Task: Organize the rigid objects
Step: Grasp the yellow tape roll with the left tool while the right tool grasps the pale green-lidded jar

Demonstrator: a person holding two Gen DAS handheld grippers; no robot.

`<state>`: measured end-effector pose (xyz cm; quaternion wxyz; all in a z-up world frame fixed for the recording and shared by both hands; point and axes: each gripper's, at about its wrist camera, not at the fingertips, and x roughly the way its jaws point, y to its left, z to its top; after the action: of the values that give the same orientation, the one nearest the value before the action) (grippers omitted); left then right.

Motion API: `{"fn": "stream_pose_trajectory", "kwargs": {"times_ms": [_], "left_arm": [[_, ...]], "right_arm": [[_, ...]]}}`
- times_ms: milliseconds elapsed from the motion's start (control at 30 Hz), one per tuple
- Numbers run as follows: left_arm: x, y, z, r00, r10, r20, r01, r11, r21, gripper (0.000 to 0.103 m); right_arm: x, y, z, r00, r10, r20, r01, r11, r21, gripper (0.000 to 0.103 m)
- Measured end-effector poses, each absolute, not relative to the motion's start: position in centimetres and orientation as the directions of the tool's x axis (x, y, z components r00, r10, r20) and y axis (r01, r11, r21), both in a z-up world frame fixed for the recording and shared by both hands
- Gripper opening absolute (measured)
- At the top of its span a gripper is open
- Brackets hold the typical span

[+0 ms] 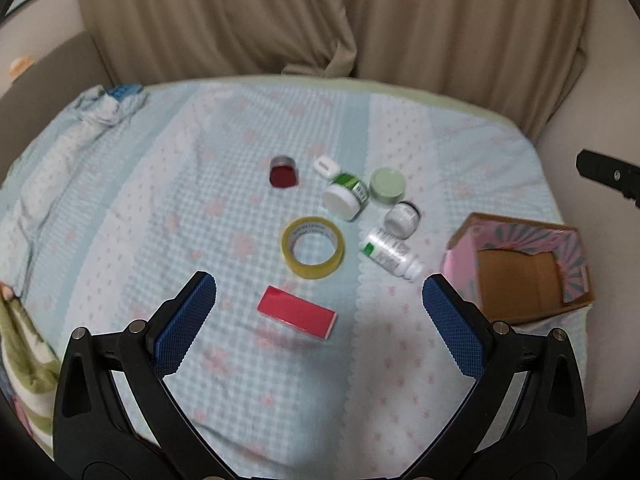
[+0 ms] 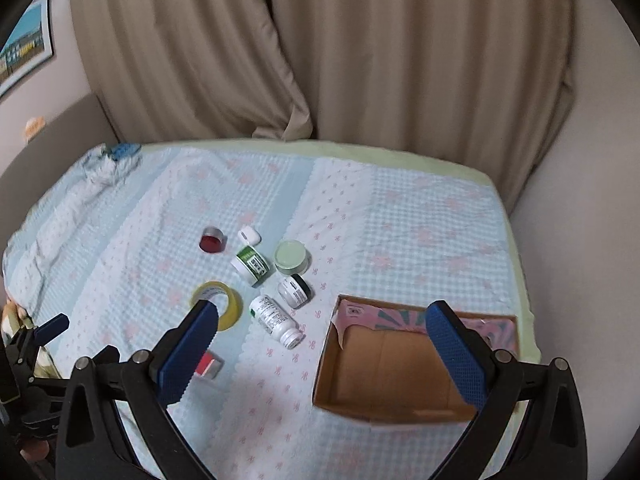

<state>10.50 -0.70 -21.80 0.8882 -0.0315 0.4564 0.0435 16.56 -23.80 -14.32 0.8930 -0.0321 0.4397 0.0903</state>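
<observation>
Left gripper (image 1: 319, 286) held above the near part of the bed (image 1: 200, 184), tilted down toward the bedspread, blue-padded fingers (image 1: 184, 320) spread wide and empty, framing the red box (image 1: 296, 317) lying flat just beyond them. Right gripper (image 2: 322, 314) likewise raised over the bed, fingers (image 2: 456, 354) spread wide with nothing between them, right finger overlapping the cardboard box (image 2: 400, 368) in view, left finger crossing the tape roll (image 2: 224, 300). Tip of the left gripper visible at the far left edge of the right wrist view; a black part of the right gripper at the right edge of the left wrist view. Task items clustered mid-bed, well apart from both grippers: tape roll (image 1: 313, 247) lying flat; red-lidded jar (image 1: 283, 173) farthest left; small white case (image 1: 325, 166) beside the green-labelled jar (image 1: 346, 194) tipped on its side; pale green lidded jar (image 1: 386, 185) upright just right of it; small white jar with dark base (image 1: 402, 219) on its side, near; white pill bottle (image 1: 390, 254) lying on its side, cap toward the cardboard box. Cardboard box (image 1: 520, 276) open-topped, pink patterned inner walls, at the right side of the bed, holding nothing visible. Beige curtain (image 1: 320, 16) behind the bed.
</observation>
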Motion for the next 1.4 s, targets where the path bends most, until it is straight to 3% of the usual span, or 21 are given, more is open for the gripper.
{"fn": "stream_pose_trajectory", "kwargs": {"times_ms": [600,1133,1167,1333,1400], "left_arm": [[23.4,0.5,-42.6,0.336,0.047,-0.941,-0.031,0.999,0.039,0.102],[31.1,0.3,-48.1,0.214,0.035,-0.976,0.011,0.999,0.038,0.102],[31.3,0.3,-48.3,0.209,0.034,-0.977,0.015,0.999,0.038,0.102],[32.1,0.9,-48.6,0.199,0.008,-0.980,0.011,1.000,0.010,0.097],[32.2,1.3,-48.5,0.205,-0.006,-0.979,0.012,1.000,-0.003,0.097]], "right_arm": [[33.2,-17.3,-32.7,0.371,0.156,-0.915,-0.434,0.901,-0.022,0.103],[42.8,-12.8,-44.8,0.089,0.029,-0.996,-0.615,0.788,-0.032,0.103],[43.1,-12.5,-45.1,0.081,0.028,-0.996,-0.623,0.782,-0.028,0.102],[44.1,-11.4,-46.6,0.019,0.023,-1.000,-0.657,0.754,0.005,0.073],[44.2,-11.0,-46.9,-0.005,0.031,-1.000,-0.664,0.747,0.026,0.068]]}}
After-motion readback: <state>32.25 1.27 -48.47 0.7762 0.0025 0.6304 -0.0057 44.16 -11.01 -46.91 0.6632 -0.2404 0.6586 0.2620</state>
